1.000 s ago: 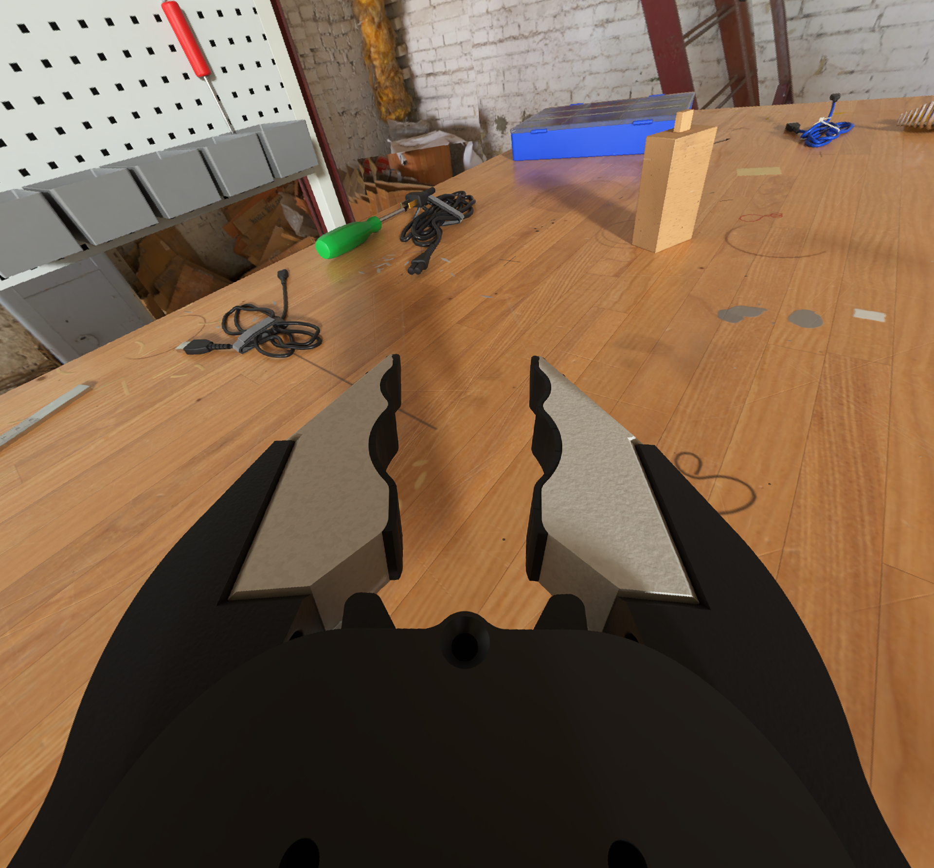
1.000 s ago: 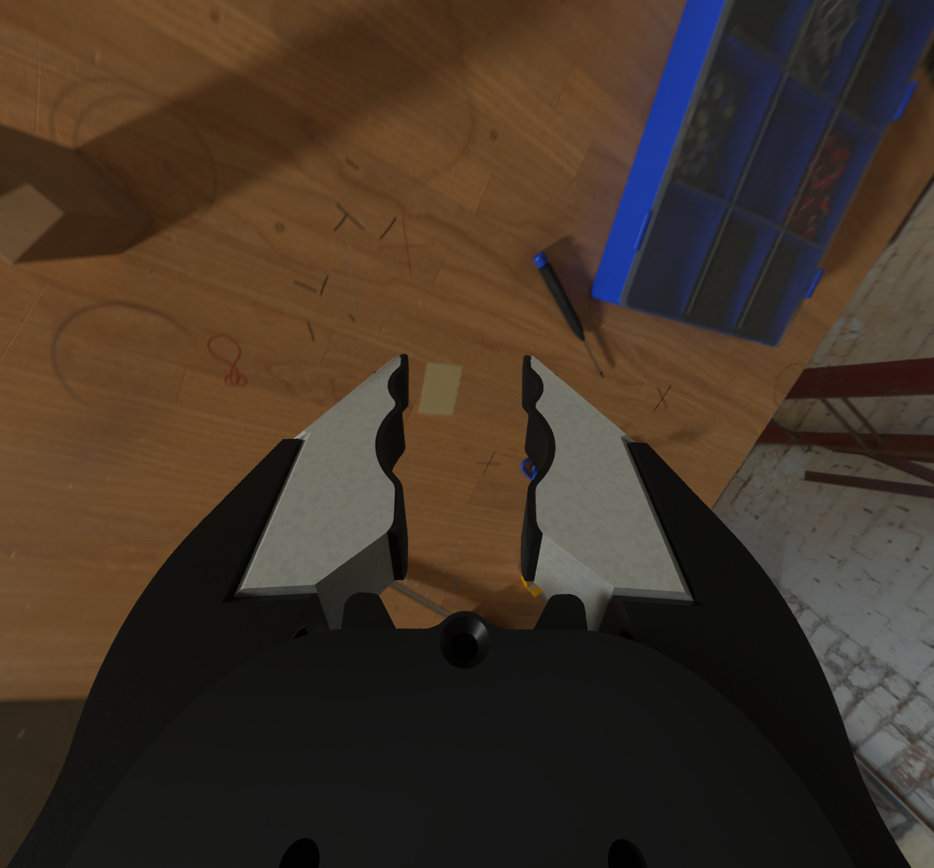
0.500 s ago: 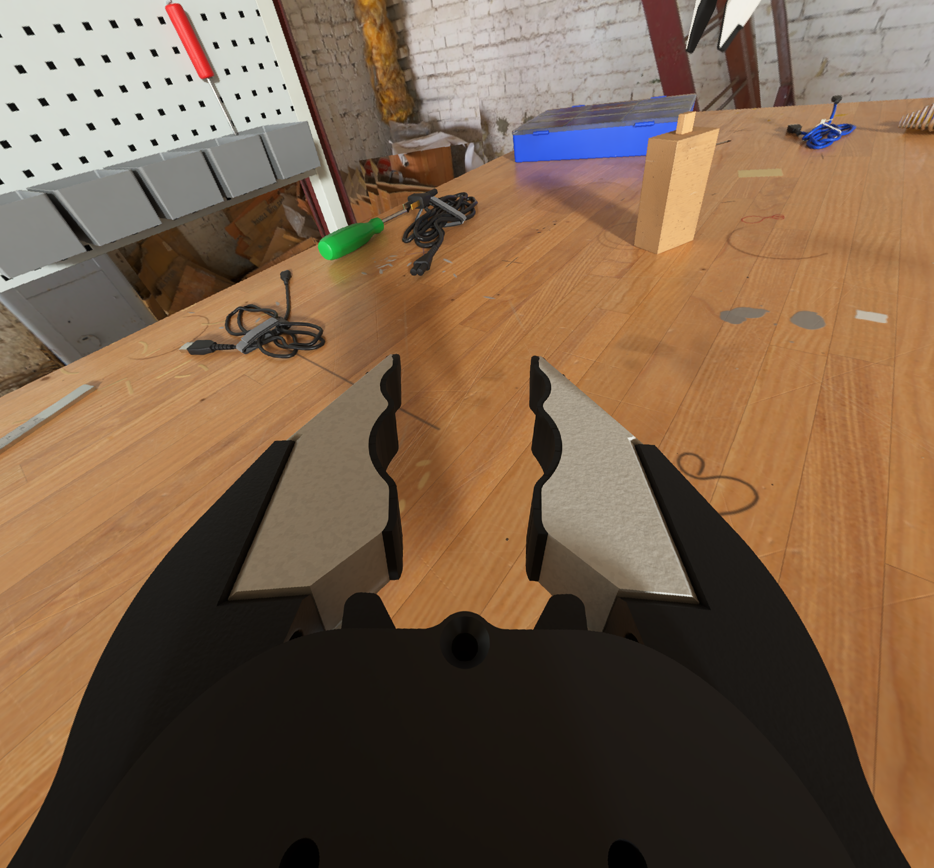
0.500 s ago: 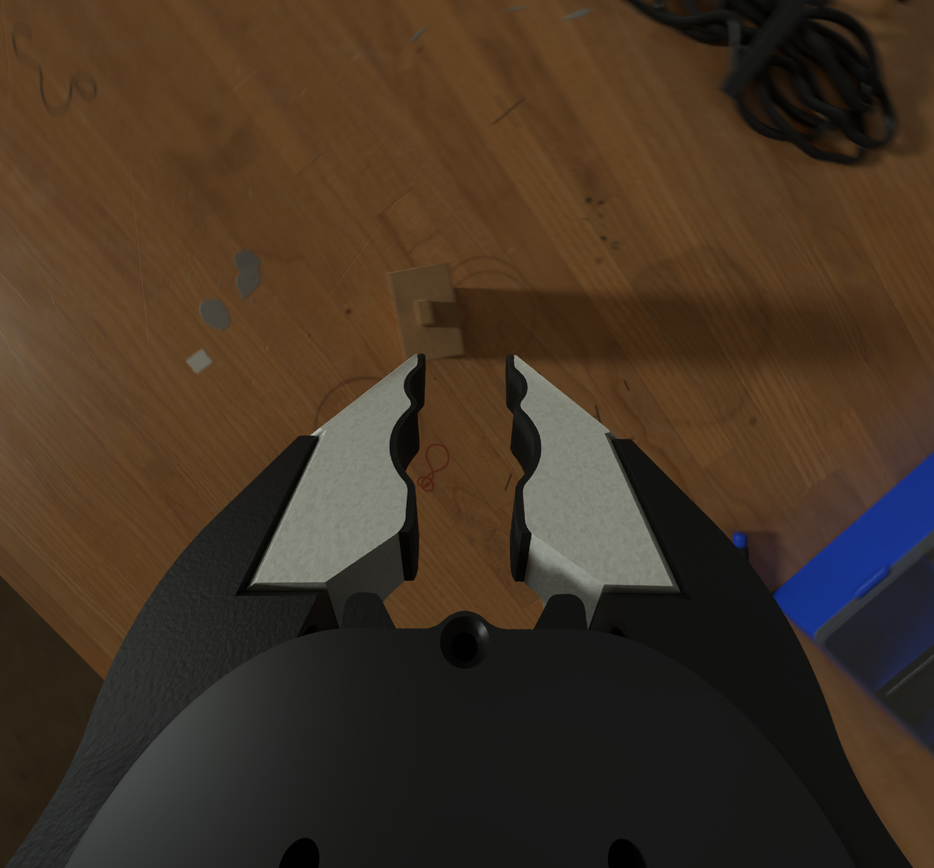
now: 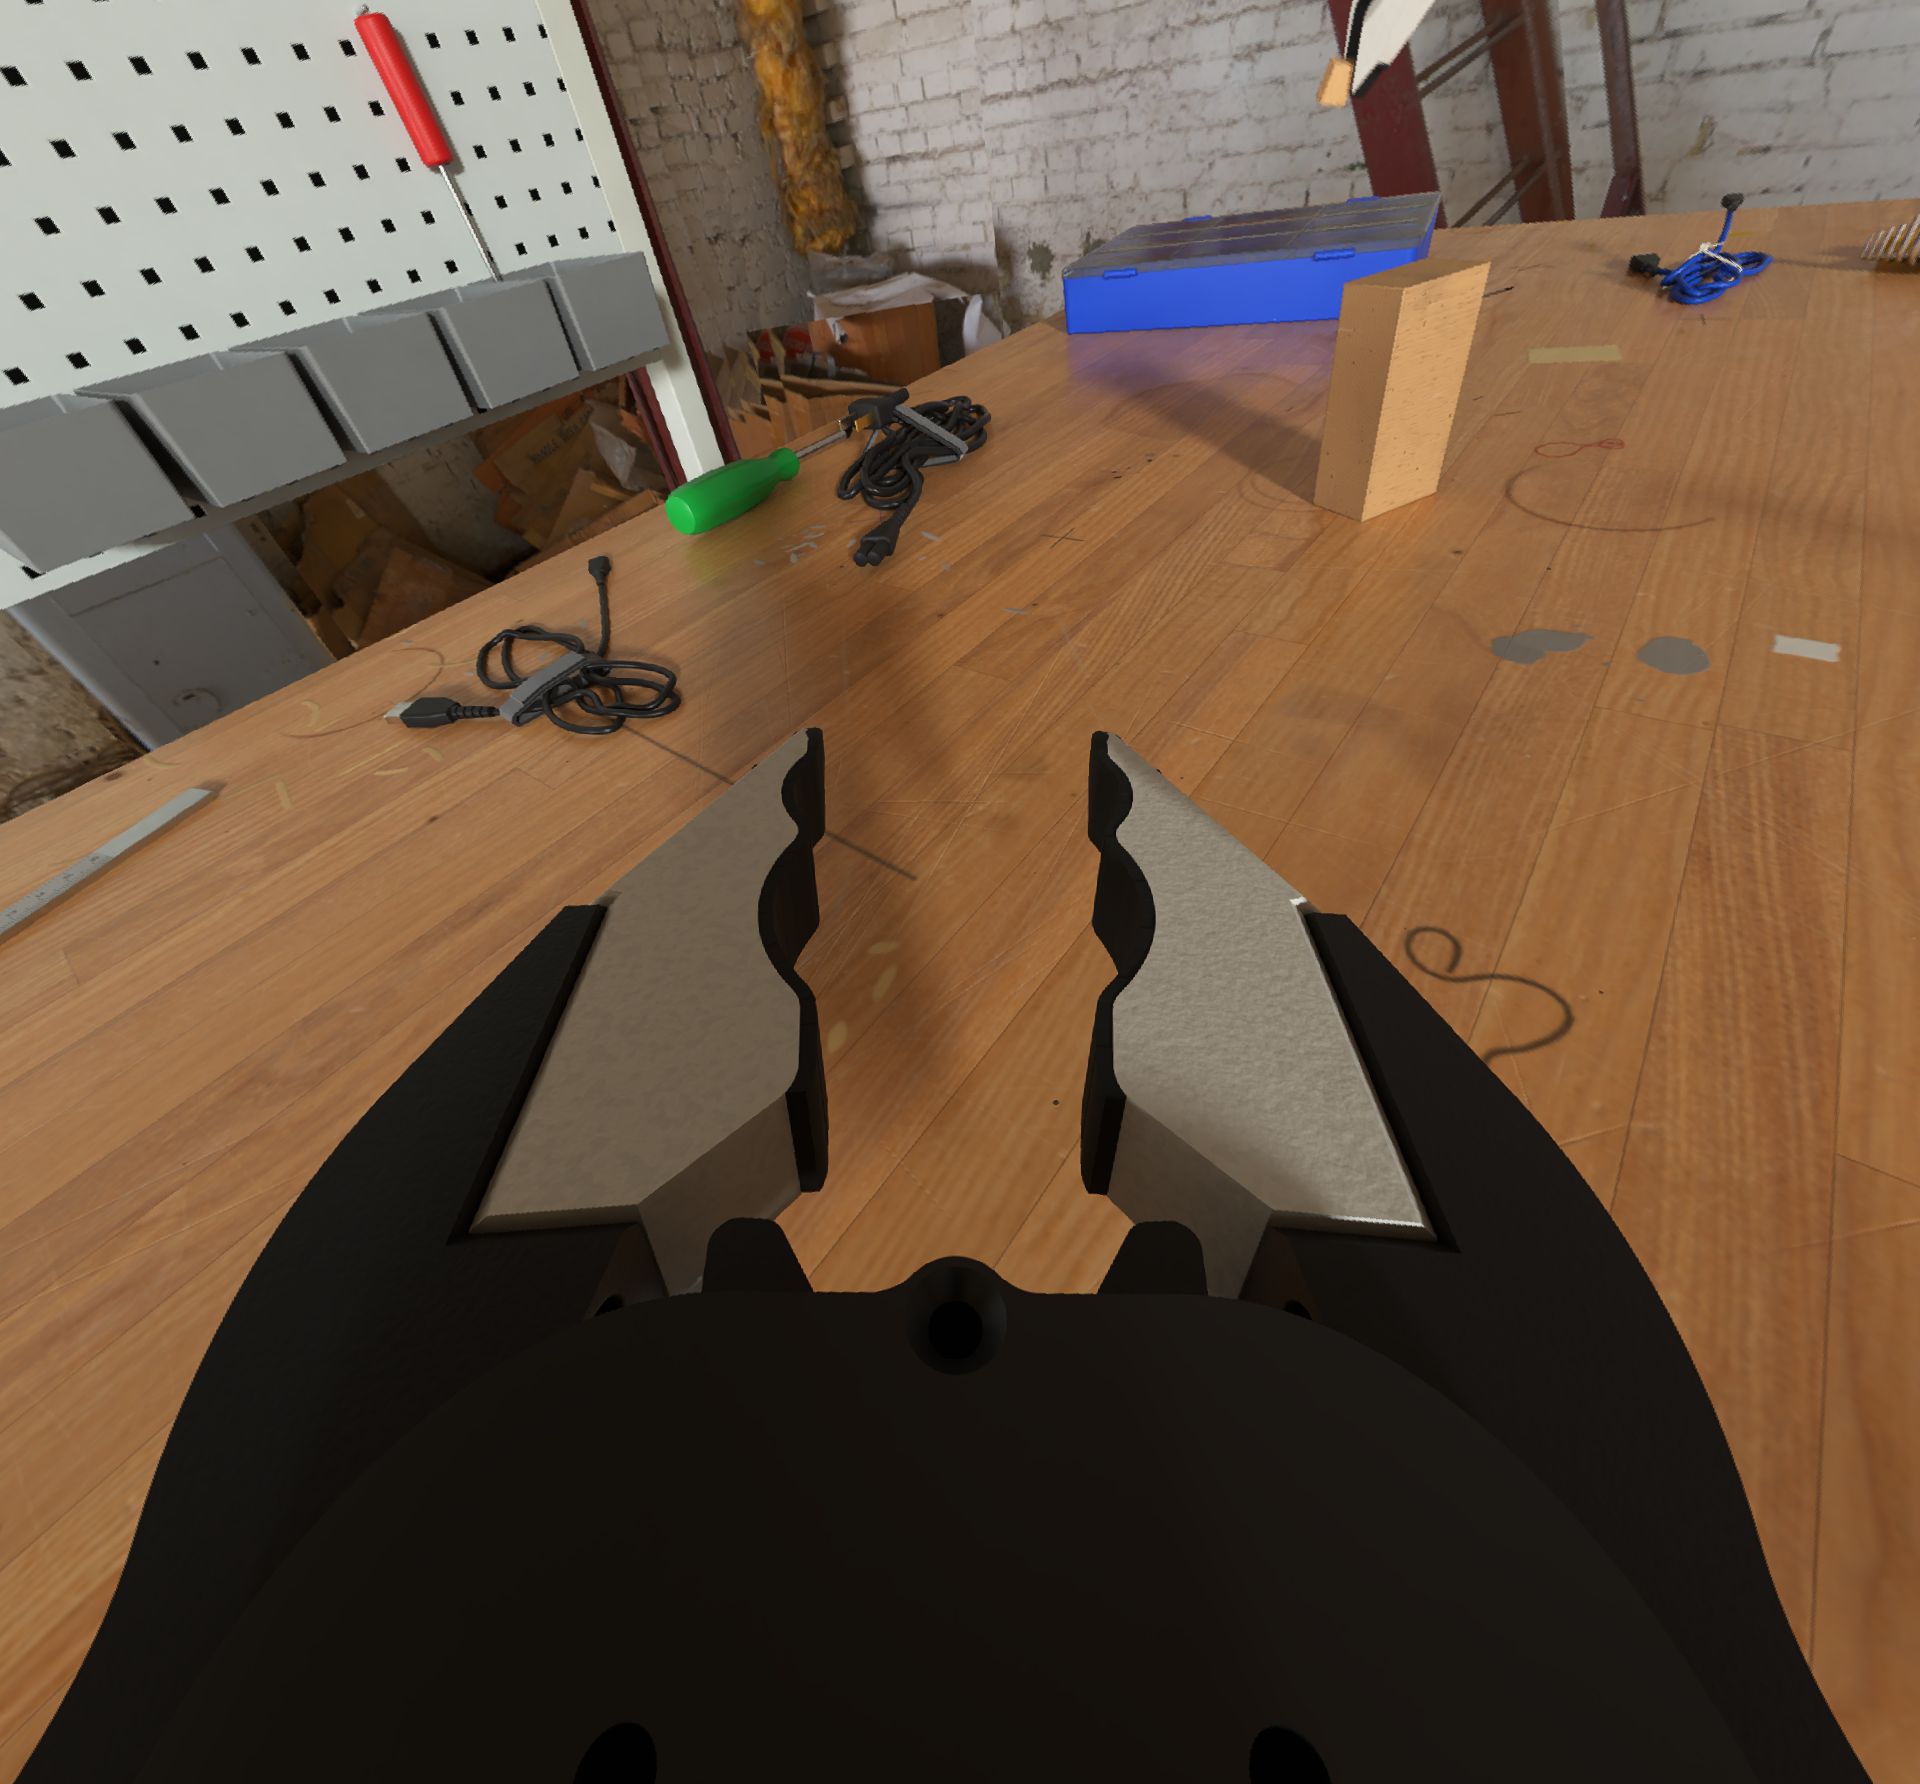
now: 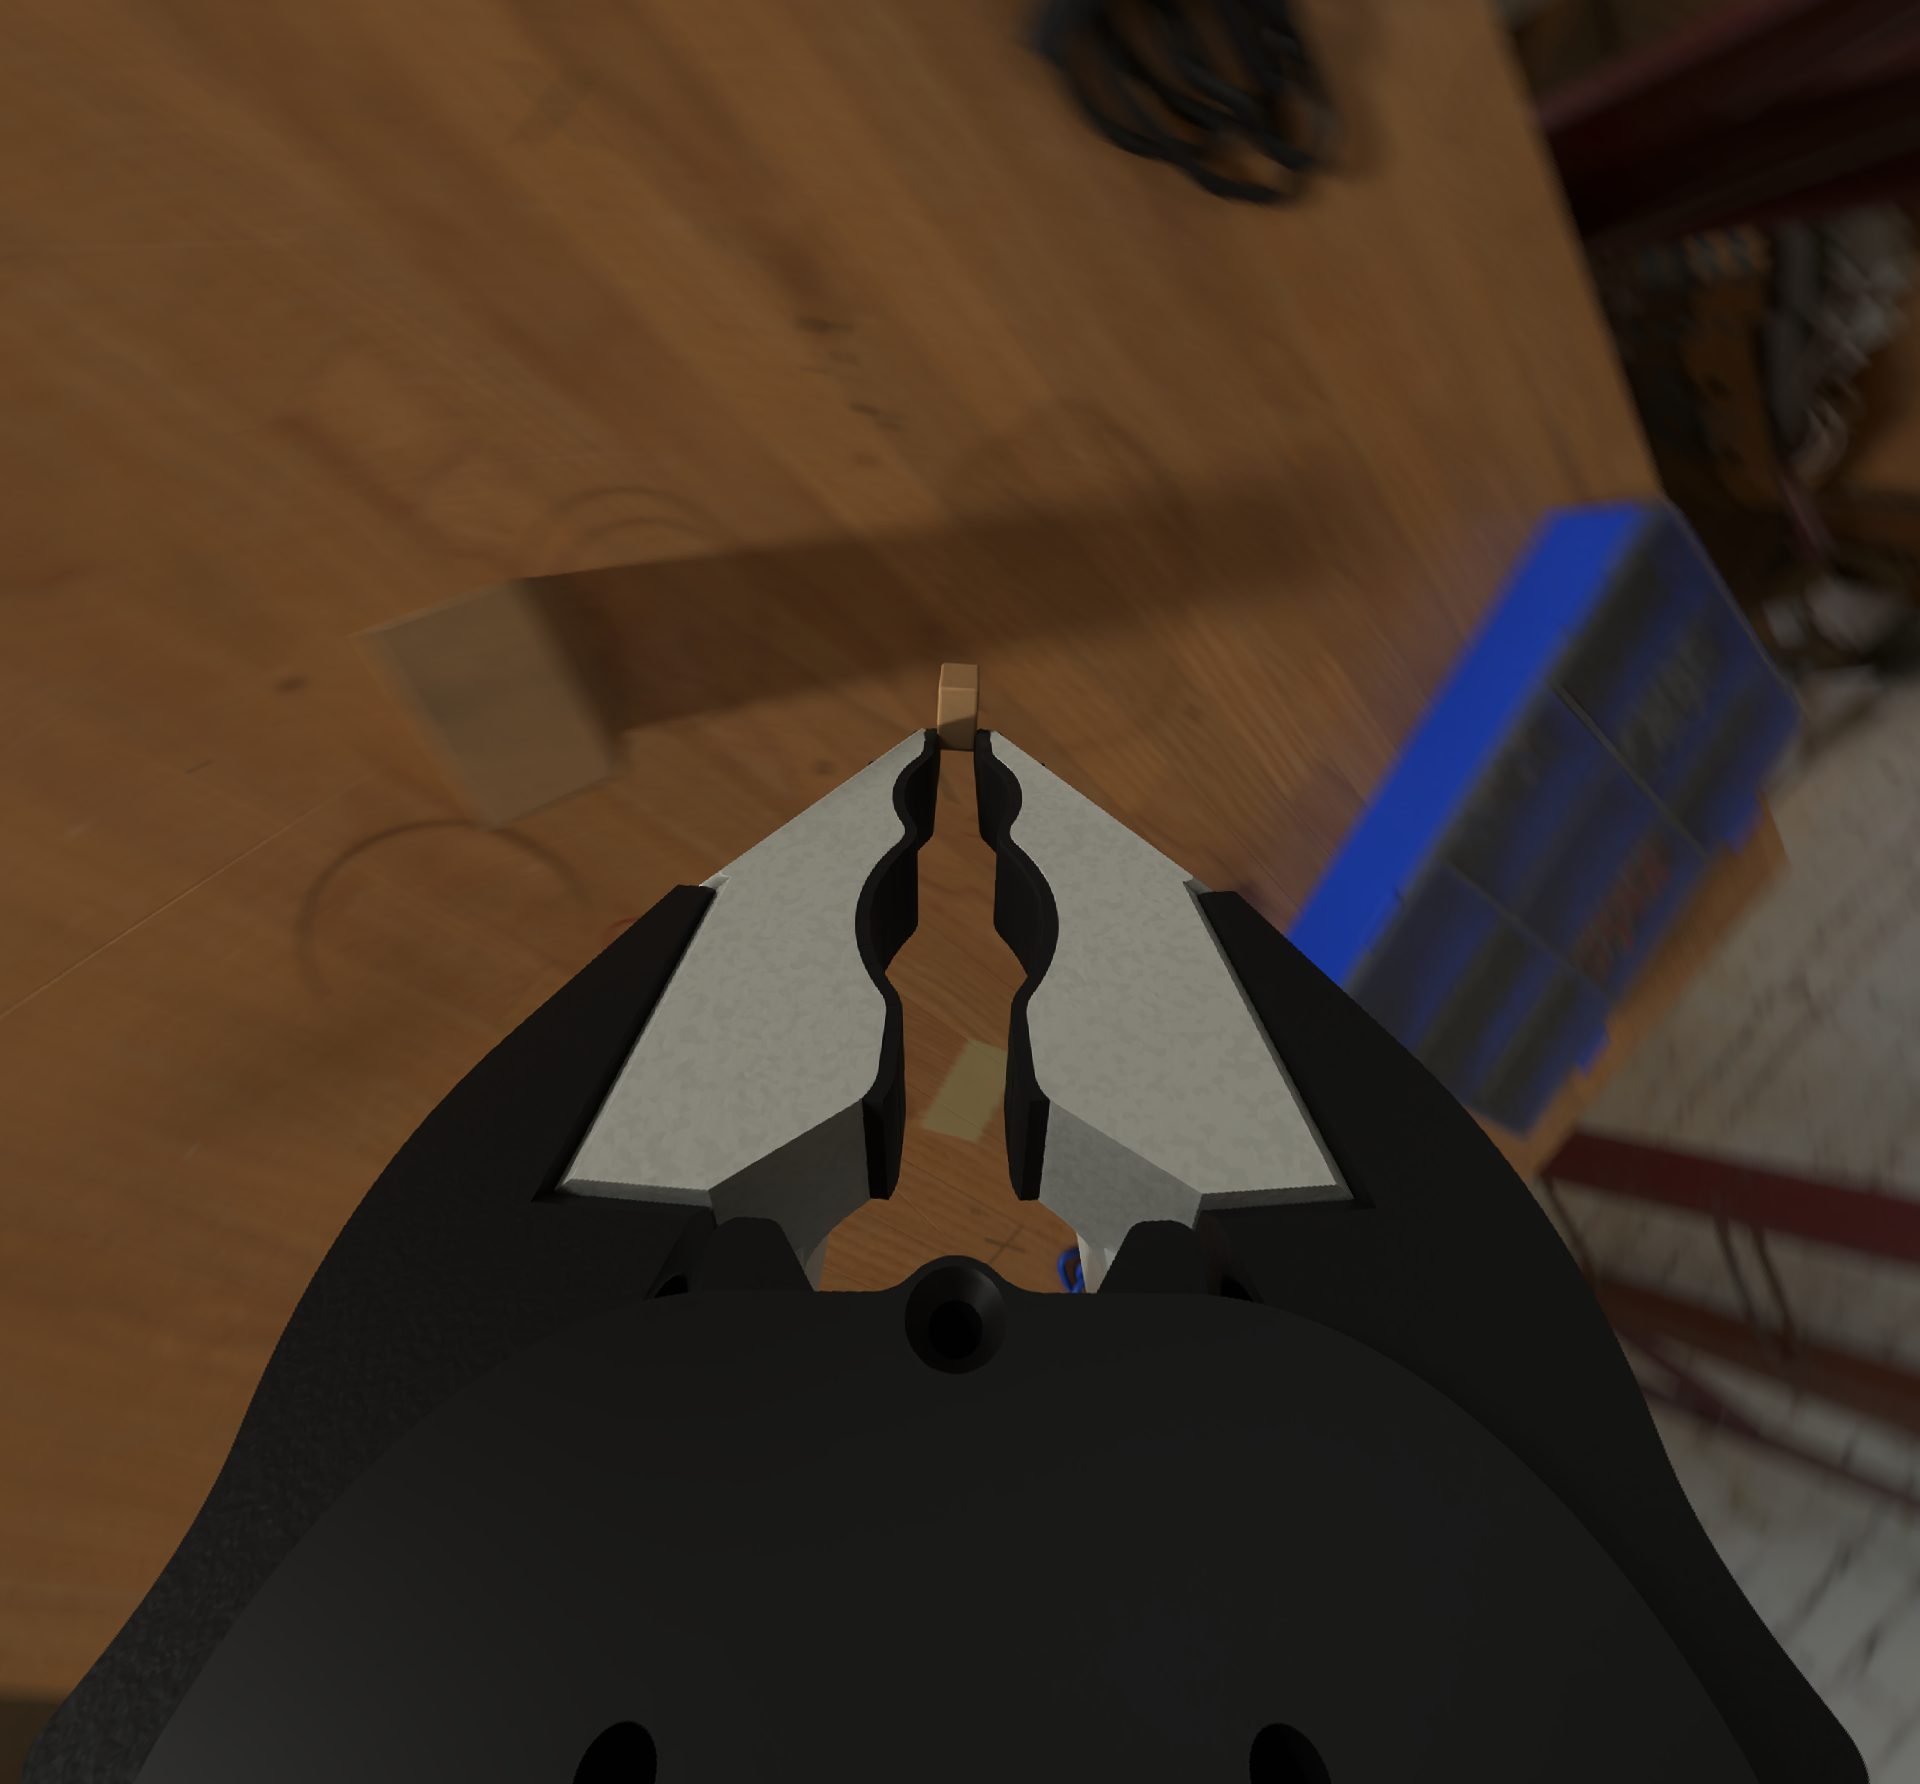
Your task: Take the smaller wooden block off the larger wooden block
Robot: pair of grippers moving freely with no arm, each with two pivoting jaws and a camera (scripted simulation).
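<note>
The larger wooden block stands upright on the wooden bench, far ahead and right of my left gripper, which is open and empty low over the bench. Its top is bare. My right gripper is shut on the smaller wooden block, pinched at the fingertips, high above the bench. In the left wrist view the right gripper hangs well above the larger block with the small block at its tip. From above, the larger block lies left of and below the right gripper.
A blue parts box sits behind the larger block. A green-handled screwdriver, two black cable bundles, a blue cable and a steel ruler lie on the bench. A pegboard with grey bins stands at left.
My right gripper came over the larger block, shut on the smaller block and lifted it clear. The larger block's top is now bare. My left gripper has stayed put.
</note>
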